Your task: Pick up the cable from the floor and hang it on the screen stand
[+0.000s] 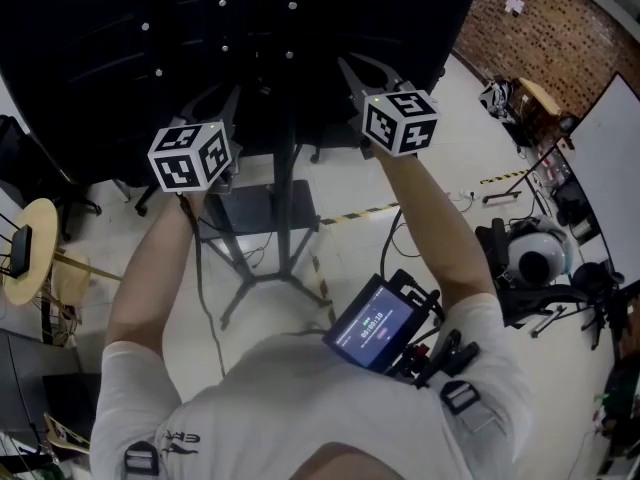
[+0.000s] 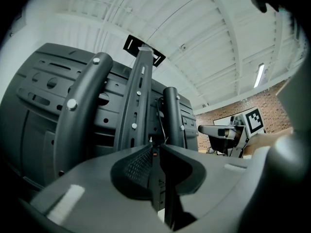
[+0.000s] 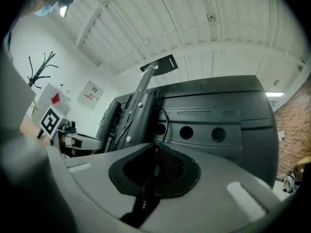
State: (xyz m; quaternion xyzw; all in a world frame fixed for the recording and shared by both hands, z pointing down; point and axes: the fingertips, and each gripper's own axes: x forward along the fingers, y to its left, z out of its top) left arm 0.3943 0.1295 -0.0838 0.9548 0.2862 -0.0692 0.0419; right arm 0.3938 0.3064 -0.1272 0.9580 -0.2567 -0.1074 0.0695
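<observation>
Screen (image 1: 120, 38) on its screen stand (image 1: 287, 183). The left gripper (image 2: 155, 152) and right gripper (image 3: 154, 152), raised beside the stand's upright, each clamp the cable (image 3: 146, 191), which is off the floor (image 1: 360, 268). Risk: if released before it catches on the stand, the cable would likely drop back down.

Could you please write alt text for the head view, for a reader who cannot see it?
Seen from above, a person holds the left gripper and the right gripper up at the back of a large black screen on its stand. A dark cable hangs from the left gripper beside the person's arm, above a pale floor.
</observation>
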